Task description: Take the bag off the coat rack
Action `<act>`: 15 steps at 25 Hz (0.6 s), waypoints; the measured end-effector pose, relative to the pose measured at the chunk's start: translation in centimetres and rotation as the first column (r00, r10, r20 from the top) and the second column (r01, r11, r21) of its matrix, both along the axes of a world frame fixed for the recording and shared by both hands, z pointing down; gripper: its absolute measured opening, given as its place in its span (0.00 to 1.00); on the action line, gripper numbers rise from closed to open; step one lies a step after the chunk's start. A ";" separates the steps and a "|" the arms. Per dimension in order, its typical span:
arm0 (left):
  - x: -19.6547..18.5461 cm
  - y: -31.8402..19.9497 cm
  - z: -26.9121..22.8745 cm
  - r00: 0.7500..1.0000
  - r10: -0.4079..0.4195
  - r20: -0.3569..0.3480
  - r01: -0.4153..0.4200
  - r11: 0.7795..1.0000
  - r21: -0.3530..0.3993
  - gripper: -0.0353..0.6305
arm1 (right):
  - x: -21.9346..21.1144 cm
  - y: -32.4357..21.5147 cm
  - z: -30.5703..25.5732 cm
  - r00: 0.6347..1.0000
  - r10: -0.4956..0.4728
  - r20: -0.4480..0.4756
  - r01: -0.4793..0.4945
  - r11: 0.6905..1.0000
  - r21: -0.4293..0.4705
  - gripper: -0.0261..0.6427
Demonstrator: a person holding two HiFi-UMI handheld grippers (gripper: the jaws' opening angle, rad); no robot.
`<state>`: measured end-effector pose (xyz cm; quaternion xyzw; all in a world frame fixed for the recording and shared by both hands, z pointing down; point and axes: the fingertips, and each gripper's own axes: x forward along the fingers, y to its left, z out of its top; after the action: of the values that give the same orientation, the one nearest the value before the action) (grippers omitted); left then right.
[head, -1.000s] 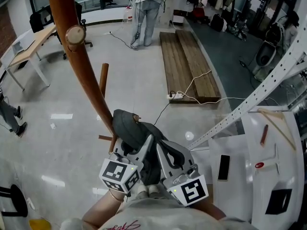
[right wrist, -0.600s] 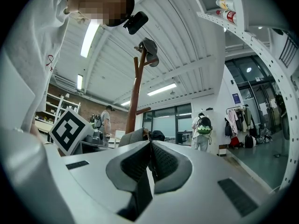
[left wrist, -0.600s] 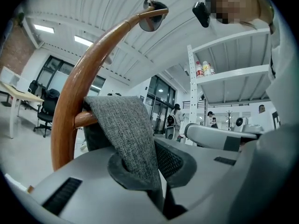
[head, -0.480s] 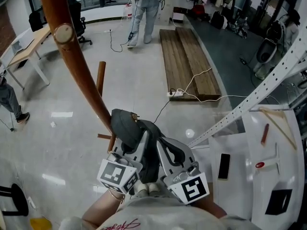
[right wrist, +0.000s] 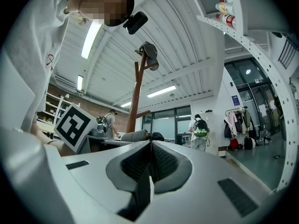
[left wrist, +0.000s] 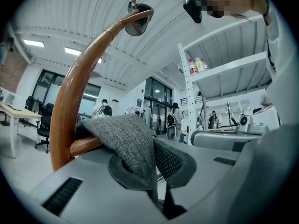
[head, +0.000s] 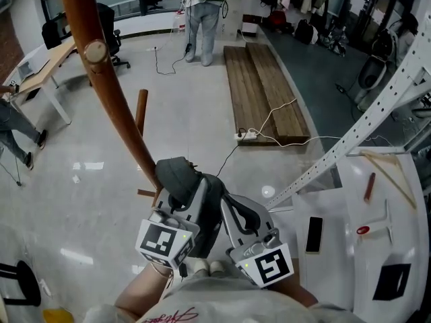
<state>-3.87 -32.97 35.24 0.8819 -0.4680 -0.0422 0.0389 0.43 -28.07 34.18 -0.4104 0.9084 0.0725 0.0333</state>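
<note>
The wooden coat rack point(head: 111, 89) curves down from the upper left to a short peg point(left wrist: 86, 145). A grey fabric bag point(head: 176, 175) is draped over that peg, with darker fabric hanging below it. My left gripper point(head: 195, 192) has just closed its jaws, and in the left gripper view point(left wrist: 153, 162) the pads pinch the grey fabric point(left wrist: 124, 139) just beside the peg. My right gripper point(head: 226, 204) sits close to the right of the left one, next to the dark fabric. Its pads point(right wrist: 150, 157) meet and I see nothing between them. The rack's trunk point(right wrist: 136, 92) rises behind.
A white shelf unit point(head: 377, 247) with a dark phone point(head: 314, 234) stands at the right, and a perforated metal beam point(head: 357, 136) slants across. Wooden planks point(head: 262, 93) and a power strip point(head: 248, 134) lie on the floor. A person point(head: 205, 19) stands at the back, near a desk point(head: 40, 66).
The left gripper's jaws were spread around the grey fabric and have now shut on it, rising slightly. The right gripper has stayed put. People in the background have shifted.
</note>
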 end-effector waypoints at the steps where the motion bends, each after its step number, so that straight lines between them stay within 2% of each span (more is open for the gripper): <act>1: 0.0 -0.1 -0.2 1.000 -0.001 0.005 0.001 1.000 0.002 0.10 | 0.0 0.1 -0.1 1.000 0.000 0.001 0.000 1.000 0.003 0.07; 8: 1.0 -0.5 -1.8 0.998 0.000 0.061 -0.002 0.999 0.032 0.10 | 0.6 0.1 -0.7 1.000 0.010 0.013 -0.010 1.000 0.021 0.07; 15: 2.7 0.0 -3.1 0.996 0.047 0.082 -0.052 0.997 0.059 0.10 | 1.7 0.0 -1.7 0.999 0.029 0.029 -0.030 0.999 0.046 0.07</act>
<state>-1.17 -32.97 32.10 0.8950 -0.4456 -0.0200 -0.0056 2.15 -28.04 32.49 -0.4238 0.8998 0.0881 0.0545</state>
